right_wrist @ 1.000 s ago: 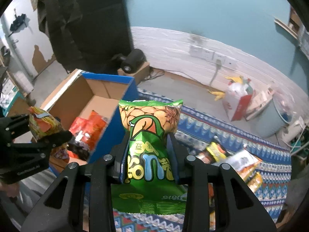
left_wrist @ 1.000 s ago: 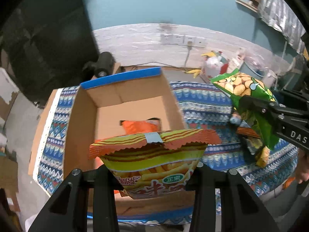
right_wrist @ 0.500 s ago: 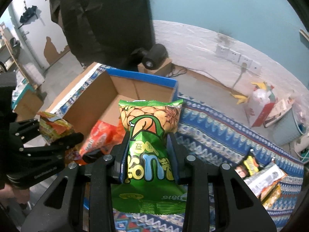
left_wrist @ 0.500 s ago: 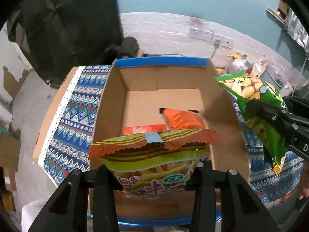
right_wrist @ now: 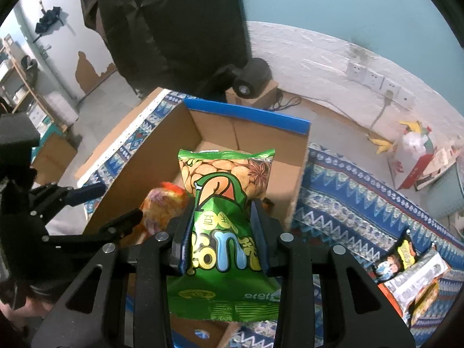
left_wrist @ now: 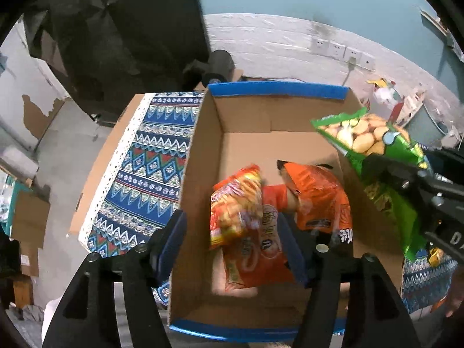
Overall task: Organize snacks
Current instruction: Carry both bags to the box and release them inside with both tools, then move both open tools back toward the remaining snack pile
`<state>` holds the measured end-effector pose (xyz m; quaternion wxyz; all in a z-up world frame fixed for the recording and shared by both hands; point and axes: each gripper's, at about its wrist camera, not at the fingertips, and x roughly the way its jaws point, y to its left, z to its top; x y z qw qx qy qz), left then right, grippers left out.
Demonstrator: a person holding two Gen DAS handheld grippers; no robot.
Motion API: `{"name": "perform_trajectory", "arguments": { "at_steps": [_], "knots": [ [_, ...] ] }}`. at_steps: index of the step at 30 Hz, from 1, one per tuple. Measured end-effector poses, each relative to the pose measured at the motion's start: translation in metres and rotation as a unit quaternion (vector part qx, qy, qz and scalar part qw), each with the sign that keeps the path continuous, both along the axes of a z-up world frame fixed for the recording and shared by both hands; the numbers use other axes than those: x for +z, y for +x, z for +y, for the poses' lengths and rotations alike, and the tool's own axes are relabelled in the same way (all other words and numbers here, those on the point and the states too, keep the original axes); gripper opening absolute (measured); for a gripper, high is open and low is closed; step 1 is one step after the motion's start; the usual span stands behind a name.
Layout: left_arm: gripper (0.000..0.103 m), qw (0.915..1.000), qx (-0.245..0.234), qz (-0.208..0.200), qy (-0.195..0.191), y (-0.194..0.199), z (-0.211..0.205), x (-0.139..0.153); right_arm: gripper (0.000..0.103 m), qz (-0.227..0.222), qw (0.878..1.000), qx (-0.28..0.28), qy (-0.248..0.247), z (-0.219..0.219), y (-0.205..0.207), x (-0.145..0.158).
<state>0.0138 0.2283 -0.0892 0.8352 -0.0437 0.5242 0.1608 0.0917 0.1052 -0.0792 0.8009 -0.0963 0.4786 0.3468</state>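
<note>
The yellow-and-red snack bag [left_wrist: 236,206], blurred, is lying loose inside the cardboard box [left_wrist: 261,116], resting on the orange packets [left_wrist: 316,200] there. The left gripper [left_wrist: 232,229] is hanging over the box, its jaws having just been opening and standing well apart, touching nothing. The right gripper [right_wrist: 221,232] is pinching a green peanut bag [right_wrist: 226,217] upright between its narrow jaws, above the box's near right corner. The box is sitting on a blue patterned tablecloth [right_wrist: 362,203], where more snack packets [right_wrist: 411,272] are lying at the right.
</note>
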Motion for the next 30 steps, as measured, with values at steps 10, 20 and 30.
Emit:
{"name": "perform_trajectory", "arguments": {
  "at_steps": [10,20,30],
  "knots": [
    [0.066,1.0,0.001,-0.006,-0.007,0.0,0.001,0.005,0.037,-0.006,1.0,0.009,0.008,0.01,0.001,0.003],
    [0.067,0.9997,-0.022,-0.014,-0.002,0.004,-0.02,0.016,0.062,-0.02,1.0,-0.016,0.002,-0.023,0.003,0.015],
    [0.076,0.9982,-0.025,-0.054,0.001,0.002,-0.033,0.04,0.065,-0.025,0.998,-0.052,-0.013,-0.08,0.007,0.017]
  ]
}}
